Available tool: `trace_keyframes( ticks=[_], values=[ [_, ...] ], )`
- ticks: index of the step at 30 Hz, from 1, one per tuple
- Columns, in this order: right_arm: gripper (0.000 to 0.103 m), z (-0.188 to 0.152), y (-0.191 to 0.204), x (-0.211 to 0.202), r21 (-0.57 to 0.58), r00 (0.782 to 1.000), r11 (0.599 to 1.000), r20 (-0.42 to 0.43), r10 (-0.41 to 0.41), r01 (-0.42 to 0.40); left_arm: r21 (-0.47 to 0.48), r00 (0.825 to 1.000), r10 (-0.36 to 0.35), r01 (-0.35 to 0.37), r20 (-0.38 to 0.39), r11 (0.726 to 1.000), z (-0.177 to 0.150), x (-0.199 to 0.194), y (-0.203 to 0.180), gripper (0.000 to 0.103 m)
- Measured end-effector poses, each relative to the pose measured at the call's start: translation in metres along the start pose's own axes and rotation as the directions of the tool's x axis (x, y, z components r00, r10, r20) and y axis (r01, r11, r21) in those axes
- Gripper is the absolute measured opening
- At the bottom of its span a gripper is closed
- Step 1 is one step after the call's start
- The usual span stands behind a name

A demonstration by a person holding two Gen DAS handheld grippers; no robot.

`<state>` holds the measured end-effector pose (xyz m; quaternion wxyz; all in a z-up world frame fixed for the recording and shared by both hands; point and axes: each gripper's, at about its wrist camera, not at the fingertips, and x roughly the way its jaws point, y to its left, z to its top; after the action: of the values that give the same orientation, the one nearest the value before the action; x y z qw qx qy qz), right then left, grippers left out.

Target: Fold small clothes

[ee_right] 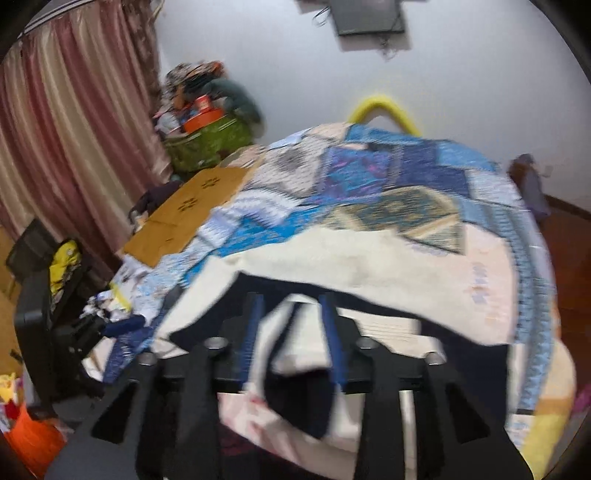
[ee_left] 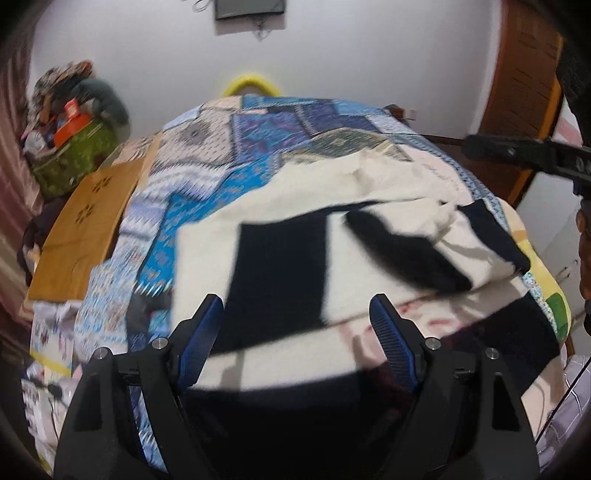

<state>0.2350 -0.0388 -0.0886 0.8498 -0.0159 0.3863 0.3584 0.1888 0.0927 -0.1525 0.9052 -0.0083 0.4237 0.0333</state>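
Cloth, a cream-and-black knitted garment (ee_left: 295, 229), lies spread on the patchwork-quilted bed (ee_left: 229, 155) for folding; left gripper (ee_left: 295, 332) hovers with jaws released, while right gripper (ee_right: 291, 332) has its jaws clenched on a fold.

Right claw (ee_right: 291, 332) pinching cream-and-navy garment (ee_right: 295, 369) above patchwork quilt (ee_right: 369, 192); view motion-blurred.

Bed (ee_left: 258, 125) under blue patchwork quilt (ee_left: 207, 184), cream-and-black garment (ee_left: 295, 240) on top.

home bedroom | quilt-covered bed (ee_left: 258, 147) | curtains (ee_right: 74, 129) | wall TV (ee_right: 367, 16)
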Motion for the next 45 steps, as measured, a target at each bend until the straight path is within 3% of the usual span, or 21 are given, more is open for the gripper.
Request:
trace_keyframes(
  ticks=[8,16,18,19,21,24,28,33,36,40,45],
  values=[
    [0.05,-0.04,-0.084,-0.051,0.096,0.986,0.982,0.007,-0.167,0.166,0.165,0.999,-0.004,0.012,-0.049,0.986,0.036,0.047,-0.074,0.082],
    [0.05,-0.095,-0.145,-0.059,0.224,0.979,0.953,-0.077,-0.19,0.203,0.311,0.986,0.148,-0.116,-0.081,0.943,0.049,0.107,-0.118,0.081],
    [0.05,-0.106,-0.154,-0.055,0.249,0.979,0.948,-0.097,-0.179,0.198,0.313,0.985,0.161,-0.132,-0.068,0.94,0.051,0.112,-0.12,0.067],
    [0.05,-0.109,-0.155,-0.054,0.255,0.98,0.947,-0.102,-0.174,0.194,0.307,0.984,0.164,-0.137,-0.063,0.942,0.053,0.113,-0.119,0.062],
    [0.05,-0.118,-0.159,-0.049,0.271,0.98,0.945,-0.118,-0.158,0.185,0.274,0.987,0.152,-0.129,-0.062,0.953,0.057,0.111,-0.112,0.037],
    [0.05,-0.123,-0.161,-0.041,0.278,0.981,0.945,-0.134,-0.138,0.171,0.156,0.989,0.128,-0.115,-0.077,0.981,0.065,0.104,-0.081,0.018],
    [0.05,-0.124,-0.162,-0.038,0.281,0.985,0.948,-0.12,-0.121,0.15,0.002,0.989,0.103,-0.103,-0.106,0.995,0.064,0.095,-0.026,0.016],
    [0.05,-0.122,-0.163,-0.03,0.282,0.986,0.948,-0.124,-0.115,0.146,-0.075,0.983,0.084,-0.098,-0.161,0.992,0.045,0.096,0.015,0.017],
    [0.05,-0.122,-0.163,-0.024,0.286,0.986,0.947,-0.127,-0.112,0.144,-0.125,0.984,0.039,-0.061,-0.174,0.99,0.033,0.097,0.028,0.016],
    [0.05,-0.12,-0.166,-0.019,0.314,0.988,0.941,-0.127,-0.089,0.125,-0.133,0.99,0.024,-0.043,-0.14,0.99,0.031,0.09,0.03,0.008],
    [0.051,-0.114,-0.166,-0.018,0.327,0.987,0.936,-0.129,-0.094,0.132,-0.077,0.999,0.028,-0.029,-0.016,0.997,0.056,0.058,0.024,0.007]
  ],
)
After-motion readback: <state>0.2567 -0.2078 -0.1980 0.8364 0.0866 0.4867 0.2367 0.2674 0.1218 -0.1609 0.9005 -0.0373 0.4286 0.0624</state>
